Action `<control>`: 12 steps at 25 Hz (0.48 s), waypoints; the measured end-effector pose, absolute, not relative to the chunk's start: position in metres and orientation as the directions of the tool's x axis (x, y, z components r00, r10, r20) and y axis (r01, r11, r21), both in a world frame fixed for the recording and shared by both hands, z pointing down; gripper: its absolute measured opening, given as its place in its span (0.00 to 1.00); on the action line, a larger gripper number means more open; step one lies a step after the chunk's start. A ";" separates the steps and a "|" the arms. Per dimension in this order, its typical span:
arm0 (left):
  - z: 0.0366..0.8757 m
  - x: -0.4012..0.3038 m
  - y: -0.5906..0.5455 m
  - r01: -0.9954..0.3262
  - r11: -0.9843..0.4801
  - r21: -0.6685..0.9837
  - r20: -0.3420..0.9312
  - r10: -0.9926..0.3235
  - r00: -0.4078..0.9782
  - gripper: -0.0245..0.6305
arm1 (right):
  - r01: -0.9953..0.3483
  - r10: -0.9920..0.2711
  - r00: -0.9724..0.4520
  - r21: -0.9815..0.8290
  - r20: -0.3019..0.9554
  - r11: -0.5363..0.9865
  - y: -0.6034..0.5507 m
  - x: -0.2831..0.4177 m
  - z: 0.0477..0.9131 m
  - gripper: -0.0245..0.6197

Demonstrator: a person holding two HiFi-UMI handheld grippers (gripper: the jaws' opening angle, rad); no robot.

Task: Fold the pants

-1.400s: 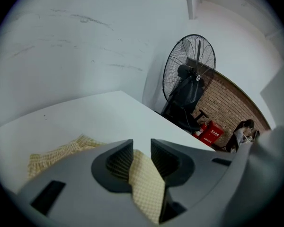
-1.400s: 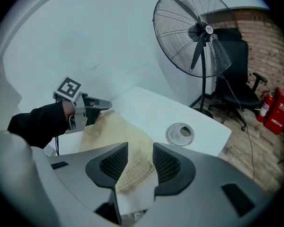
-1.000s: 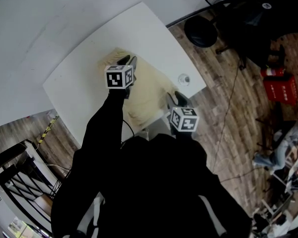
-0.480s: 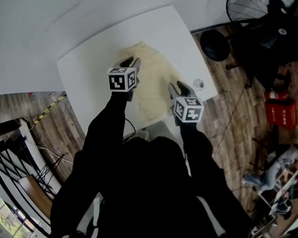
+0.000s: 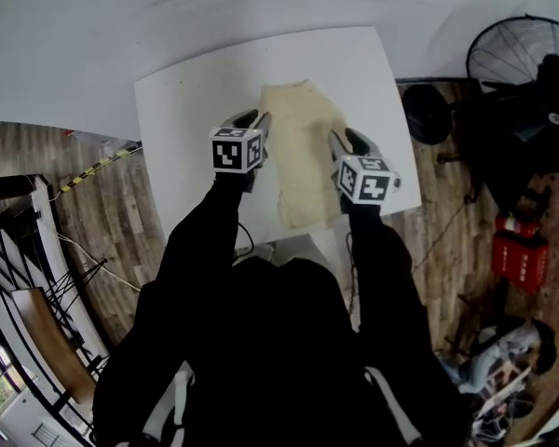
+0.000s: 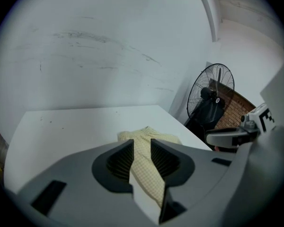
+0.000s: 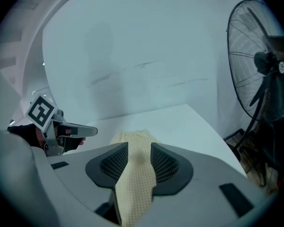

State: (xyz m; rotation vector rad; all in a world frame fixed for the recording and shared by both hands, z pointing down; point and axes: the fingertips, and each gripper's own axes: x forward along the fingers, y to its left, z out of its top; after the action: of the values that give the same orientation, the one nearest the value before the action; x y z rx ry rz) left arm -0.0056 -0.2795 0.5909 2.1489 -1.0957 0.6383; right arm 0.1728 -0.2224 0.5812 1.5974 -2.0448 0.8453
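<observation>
Pale yellow, finely checked fabric filled the narrow gap between the jaws of your left gripper [image 6: 142,146], which was clenched on the pants [image 5: 301,152] along the edge nearest it. Your right gripper [image 7: 139,149] was likewise clamped on the same pants from the opposite edge, with the cloth running up between its ribbed pads [image 7: 164,164] and spreading out below them. In the head view, the pants lay as a long strip on the white desk [image 5: 186,128] between your two grippers. One end reached out ahead of the jaws, and the other came back past them towards the desk's near edge. In each gripper view, the fabric stretched forward from the jaws and ended in a rumpled end resting on the desk just ahead. Your two grippers stood roughly level with each other, each one's marker cube [image 5: 236,150] facing up, and each gripper showed at the side of the other's view. A standing fan [image 5: 524,56] stood on the wooden floor [image 5: 93,203] well off to the outer side of your right gripper, beyond the desk's edge. A pale wall [image 6: 109,46] rose behind the desk, straight ahead of both grippers.
</observation>
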 end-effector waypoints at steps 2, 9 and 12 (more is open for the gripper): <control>0.596 -0.009 -0.282 -0.840 -0.436 0.322 0.665 -0.528 0.528 0.19 | -0.964 -0.703 -0.264 -0.195 0.661 0.179 -0.238 0.171 0.588 0.26; 0.614 -0.012 -0.291 -0.856 -0.386 0.343 0.680 -0.526 0.510 0.19 | -0.951 -0.654 -0.299 -0.163 0.695 0.262 -0.285 0.159 0.607 0.26; 0.622 -0.009 -0.299 -0.858 -0.370 0.356 0.681 -0.526 0.509 0.19 | -0.952 -0.642 -0.288 -0.138 0.711 0.274 -0.302 0.161 0.615 0.26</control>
State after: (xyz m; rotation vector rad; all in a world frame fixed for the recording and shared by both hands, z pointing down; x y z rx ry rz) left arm -0.0095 -0.2992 0.6222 2.0517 -1.1274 0.6076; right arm 0.1610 -0.3018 0.6151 1.4289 -2.0197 0.7656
